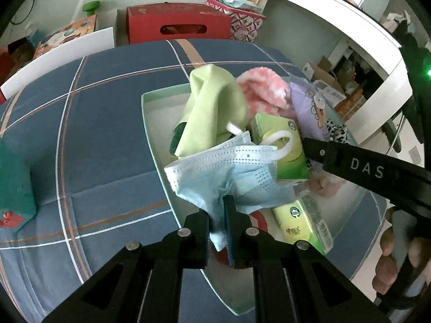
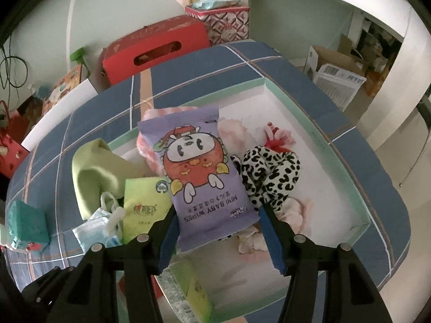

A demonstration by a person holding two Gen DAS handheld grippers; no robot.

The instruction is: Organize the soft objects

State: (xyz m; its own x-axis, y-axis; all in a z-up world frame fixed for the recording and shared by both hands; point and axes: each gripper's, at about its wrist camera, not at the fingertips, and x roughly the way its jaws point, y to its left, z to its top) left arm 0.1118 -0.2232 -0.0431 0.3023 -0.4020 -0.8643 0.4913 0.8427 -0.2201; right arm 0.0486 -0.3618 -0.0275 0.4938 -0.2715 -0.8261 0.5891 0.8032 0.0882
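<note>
So I've got a gripper in each hand, both over the shallow white box (image 2: 317,132) with the mint green rim that sits on my blue plaid bedspread (image 1: 102,123). My left gripper (image 1: 219,215) is clamped tight on a crumpled blue face mask (image 1: 229,172), which hangs over the near left edge of the box, its white ear loop flopped onto a green tissue pack (image 1: 285,145). My right gripper (image 2: 218,231) has the purple baby wipes pack (image 2: 199,172) squeezed between its blue pads, held up above the middle of the box, cartoon side facing the camera and the lettering upside down.

Inside the box: a light green cloth (image 1: 210,107) bunched in the left corner, something pink and fluffy (image 1: 264,91) behind it, a black-and-white spotted fabric thing (image 2: 269,175) on the right, some pale pink soft bits near the front, and another green tissue pack (image 1: 304,223) against the near wall. A teal sponge-like block (image 2: 27,226) sits off on the bedspread, well left of the box. A red carton (image 1: 175,21) stands past the bed.
</note>
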